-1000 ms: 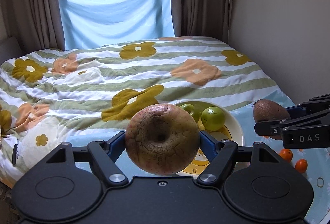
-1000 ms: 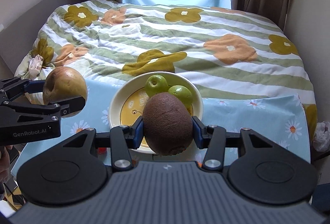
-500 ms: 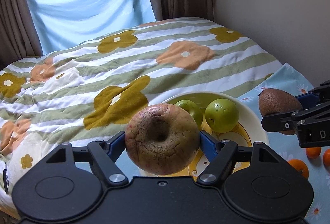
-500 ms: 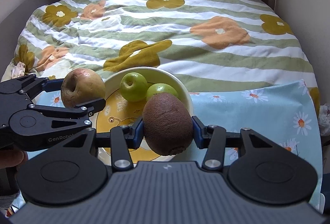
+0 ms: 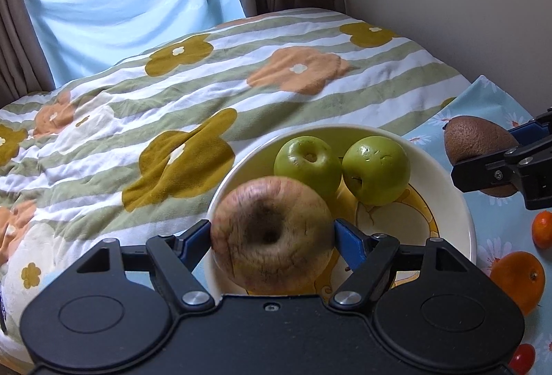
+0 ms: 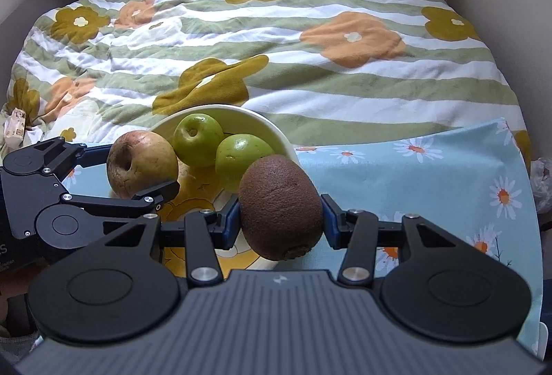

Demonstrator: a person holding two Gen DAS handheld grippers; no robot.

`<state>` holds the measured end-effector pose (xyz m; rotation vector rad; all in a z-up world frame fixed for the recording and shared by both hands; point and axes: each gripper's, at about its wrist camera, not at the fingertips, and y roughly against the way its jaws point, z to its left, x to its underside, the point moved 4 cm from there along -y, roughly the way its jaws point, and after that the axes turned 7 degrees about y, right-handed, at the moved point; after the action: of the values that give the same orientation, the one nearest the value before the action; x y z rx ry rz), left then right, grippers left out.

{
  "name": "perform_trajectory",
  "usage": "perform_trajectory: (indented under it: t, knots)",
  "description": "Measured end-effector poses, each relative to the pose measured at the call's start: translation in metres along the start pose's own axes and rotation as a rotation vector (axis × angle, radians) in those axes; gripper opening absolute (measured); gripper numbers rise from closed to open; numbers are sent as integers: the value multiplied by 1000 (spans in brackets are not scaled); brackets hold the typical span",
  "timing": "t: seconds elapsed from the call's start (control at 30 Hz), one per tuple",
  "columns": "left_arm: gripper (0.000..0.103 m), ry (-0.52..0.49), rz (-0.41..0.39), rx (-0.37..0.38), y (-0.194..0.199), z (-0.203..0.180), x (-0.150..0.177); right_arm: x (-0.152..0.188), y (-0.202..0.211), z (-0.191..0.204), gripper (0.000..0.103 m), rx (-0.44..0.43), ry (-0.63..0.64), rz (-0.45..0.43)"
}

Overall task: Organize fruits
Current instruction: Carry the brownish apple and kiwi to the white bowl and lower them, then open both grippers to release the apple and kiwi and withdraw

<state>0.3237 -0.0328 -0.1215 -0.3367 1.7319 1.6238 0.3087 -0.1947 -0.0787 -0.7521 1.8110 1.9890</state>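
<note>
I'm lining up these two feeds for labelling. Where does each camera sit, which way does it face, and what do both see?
Left wrist: sits on the left gripper, facing forward and down past its brownish apple at the bowl; the right gripper's finger enters at the right edge.
Right wrist: sits on the right gripper, facing forward and down past its kiwi toward the bed; the left gripper enters from the left.
Shared: bowl, two green apples, brownish apple, kiwi, flowered bedspread.

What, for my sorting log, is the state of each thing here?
Left hand-held gripper: jaws just opened wider, russet apple between them.
Russet apple: loose, blurred, over bowl.
Right hand-held gripper: shut on kiwi.
Kiwi: gripped, near bowl rim.
Green apples: resting in bowl.
Bowl: upright.
Oranges: outside bowl, on cloth.
</note>
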Motion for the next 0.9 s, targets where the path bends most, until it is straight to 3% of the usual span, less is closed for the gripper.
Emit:
perform_trajectory:
  t: [0.07,0.1,0.4,0.9]
  knots:
    - [102,-6,-18,-9,3,0,-2,0,1,0,62,1,-2,-1]
    - [103,-5,-23,-4,5,-1,-3,-1,1,0,62,0,-3,-2]
    - [103,-1,-47,-27,34,9,3,-1,6,9,62,-10,34,1]
    - [103,114,-77,-59,88,43,23,2,-11,52,62,-62,162,29]
